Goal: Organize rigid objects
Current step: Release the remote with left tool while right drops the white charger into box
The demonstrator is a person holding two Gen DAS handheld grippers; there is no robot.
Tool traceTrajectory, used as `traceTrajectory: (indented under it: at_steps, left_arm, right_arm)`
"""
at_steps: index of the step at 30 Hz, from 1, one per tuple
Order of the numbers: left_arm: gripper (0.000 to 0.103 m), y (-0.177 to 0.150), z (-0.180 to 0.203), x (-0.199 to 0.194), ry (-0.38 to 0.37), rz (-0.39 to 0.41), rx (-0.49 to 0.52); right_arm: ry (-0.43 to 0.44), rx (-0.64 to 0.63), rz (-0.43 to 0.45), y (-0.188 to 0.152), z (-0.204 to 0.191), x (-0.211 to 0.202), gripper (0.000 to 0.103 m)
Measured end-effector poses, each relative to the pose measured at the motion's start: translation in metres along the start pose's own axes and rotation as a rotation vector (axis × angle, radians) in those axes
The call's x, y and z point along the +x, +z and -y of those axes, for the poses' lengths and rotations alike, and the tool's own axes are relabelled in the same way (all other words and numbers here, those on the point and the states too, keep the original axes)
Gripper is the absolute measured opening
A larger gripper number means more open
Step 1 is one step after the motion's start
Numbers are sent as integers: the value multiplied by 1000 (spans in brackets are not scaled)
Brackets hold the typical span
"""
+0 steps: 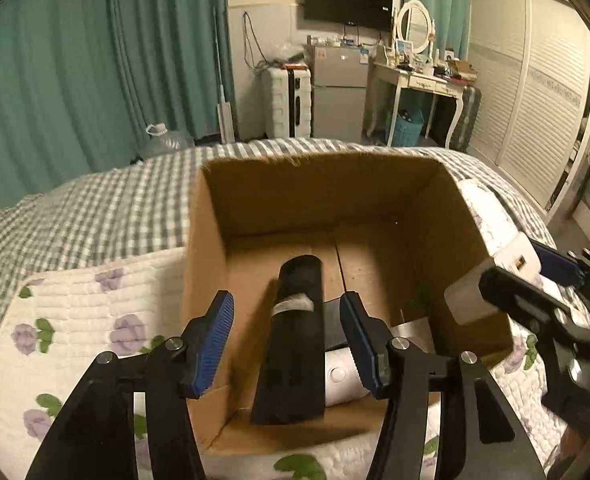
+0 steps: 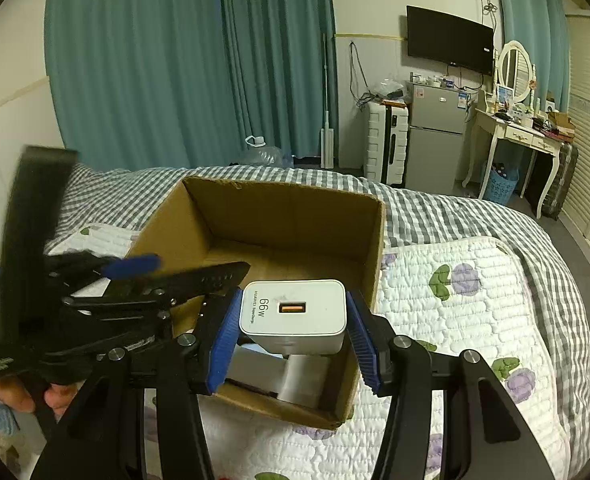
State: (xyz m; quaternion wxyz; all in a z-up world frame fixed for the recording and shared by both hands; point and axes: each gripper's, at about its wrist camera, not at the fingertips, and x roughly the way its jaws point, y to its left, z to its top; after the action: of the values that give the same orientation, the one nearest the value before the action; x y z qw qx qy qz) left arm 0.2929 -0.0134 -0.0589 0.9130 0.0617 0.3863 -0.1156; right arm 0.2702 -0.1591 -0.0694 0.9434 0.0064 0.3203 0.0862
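Right tongs (image 2: 293,330): closed on the white charger (image 2: 293,314), one blue pad on each side face, the USB port and the "66W" print facing the camera. You hold the block level, above the near right corner of the cardboard box (image 2: 295,216), with its body inside the line of the rim.

Left tongs (image 1: 287,340): spread wide and empty, hovering over the near wall of the box. Between and beyond their pads, inside the box, lies a long black object (image 1: 295,340) running front to back along the floor seam. Beside it rests a white rounded device (image 1: 341,380), with what looks like a pale box near the same corner; their exact contact cannot be judged from here.

Setting: the box stands open on a floral quilt (image 2: 475,300) spread over a checked bedcover (image 2: 435,208).

Step in hand, as judged from the pose: lowering the charger into the box. To do it well:
- Bring it down vertically, clear of the right wall, so neither pad catches the cardboard edge.
- Aim for the bare floor beyond the pale items rather than their tops, since a block set on a rounded surface may slide or tip.
- Part the pads only when the base is supported; the smooth faces give little grip margin if it tilts.
- Hold your left tongs clear of the descent path, as both tools crowd the same near edge.
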Motion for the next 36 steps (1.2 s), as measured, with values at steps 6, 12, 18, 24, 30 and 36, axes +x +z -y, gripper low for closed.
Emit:
traceTrajectory:
  at_steps: [6,12,18,24,30,36]
  left_arm:
    - [63,-13,-28,-36,35,14,-12]
    - [64,-43,-60,-46,53,-2,-61]
    - [68,-71,-72,-31,25,-64,-59]
    - [69,-95,-76,-36,3,-90,-79]
    - [69,-125,-77,-57,2,-91,-97]
    - [69,-153,-77,-59,-6,-134,-127]
  right_arm:
    - [-28,-7,31,13,-9,-3,51]
    - [-82,-56,27,8,-21,31,51]
    - [-84,-34,-6,2,-24,50,52]
    - [-112,-65,73,4,-35,14,83]
    - [-133,-56,83,-4,-51,-32,99]
    - [-122,-45,-2,-47,-63,-51,103]
